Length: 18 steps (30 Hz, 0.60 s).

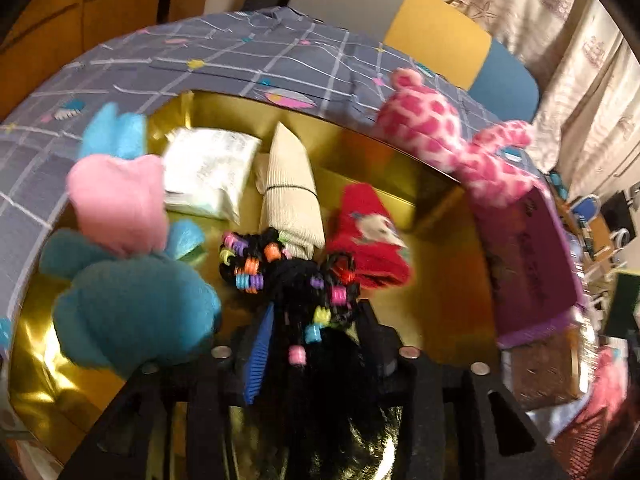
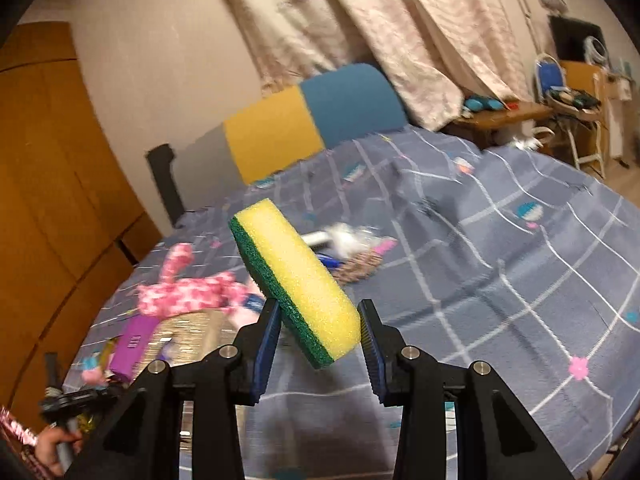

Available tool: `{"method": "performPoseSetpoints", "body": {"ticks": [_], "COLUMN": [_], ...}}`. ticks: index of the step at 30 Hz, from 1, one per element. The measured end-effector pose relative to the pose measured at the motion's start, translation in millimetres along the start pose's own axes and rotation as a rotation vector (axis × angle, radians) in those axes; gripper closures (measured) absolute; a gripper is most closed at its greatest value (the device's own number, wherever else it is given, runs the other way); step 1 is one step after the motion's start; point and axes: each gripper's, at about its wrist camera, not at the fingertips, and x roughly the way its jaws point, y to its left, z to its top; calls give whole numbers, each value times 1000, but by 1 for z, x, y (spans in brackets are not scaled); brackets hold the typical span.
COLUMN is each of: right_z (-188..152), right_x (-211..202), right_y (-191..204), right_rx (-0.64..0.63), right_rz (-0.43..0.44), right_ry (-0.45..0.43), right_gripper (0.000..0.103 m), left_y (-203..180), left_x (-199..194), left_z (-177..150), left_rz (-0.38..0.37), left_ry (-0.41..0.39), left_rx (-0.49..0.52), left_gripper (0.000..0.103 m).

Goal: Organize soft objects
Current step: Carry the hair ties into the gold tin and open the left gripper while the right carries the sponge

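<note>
- Right gripper point(image 2: 319, 330): clamped on 1 sponge point(image 2: 294, 280), pads at the sponge's near end; sponge = yellow foam w/ thin dark-green scrub layer on its left face, rounded corners, tilted, far end pointing to 11 o'clock, held in the air above the bedspread point(image 2: 500, 280).
- Left gripper point(image 1: 312, 332): closed on 1 black fuzzy thing point(image 1: 296, 280) w/ many small coloured beads/loops (pink, orange, blue, purple, yellow); blurred, can't tell exactly what it is. Blue pad visible on the left finger point(image 1: 260, 356), right finger mostly hidden by black fluff.
- Black thing hangs over the gold box point(image 1: 432, 240), near its middle.
- In the gold box, left-wrist view: 1 white packet point(image 1: 208, 172) at 10 o'clock, 1 cream ribbed roll point(image 1: 290, 192) w/ a dark band round it at 12, 1 red sock-like piece point(image 1: 372, 236) w/ white patch at 1–2 o'clock.
- 1 blue plush point(image 1: 132, 304) at 9 o'clock w/ 1 pink plush bit point(image 1: 116, 204) above it, both at the box's left rim; can't tell if it's 1 toy or 2.
- 1 pink-and-white spotted plush point(image 1: 440, 132) at 2 o'clock, lying over the box's far-right rim onto the bedspread point(image 1: 200, 64); same toy at 9 o'clock in right-wrist view point(image 2: 188, 292).
- 1 purple box point(image 1: 532, 264) at 3 o'clock, just beside the gold box.
- Right-wrist view: small blurred clutter pile point(image 2: 352, 252) on the bed at 1 o'clock past the sponge, items not countable.
- Headboard cushions point(image 2: 312, 128): 1 yellow, 1 blue, at 12 o'clock; curtain point(image 2: 380, 32) behind.
</note>
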Motion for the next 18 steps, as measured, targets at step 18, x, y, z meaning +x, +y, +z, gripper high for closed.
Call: {"method": "performPoseSetpoints", "body": {"ticks": [18], "right_z": [-41], "right_x": [31], "right_y": [209], "right_rx": [-137], "right_rz": [335], "right_ry": [164], "right_gripper": [63], "left_y": [8], "left_x": [-57], "left_z": [-24], "left_rz": [-95], "left_ry": [-170], "left_rx": [47], "left_gripper": [44]}}
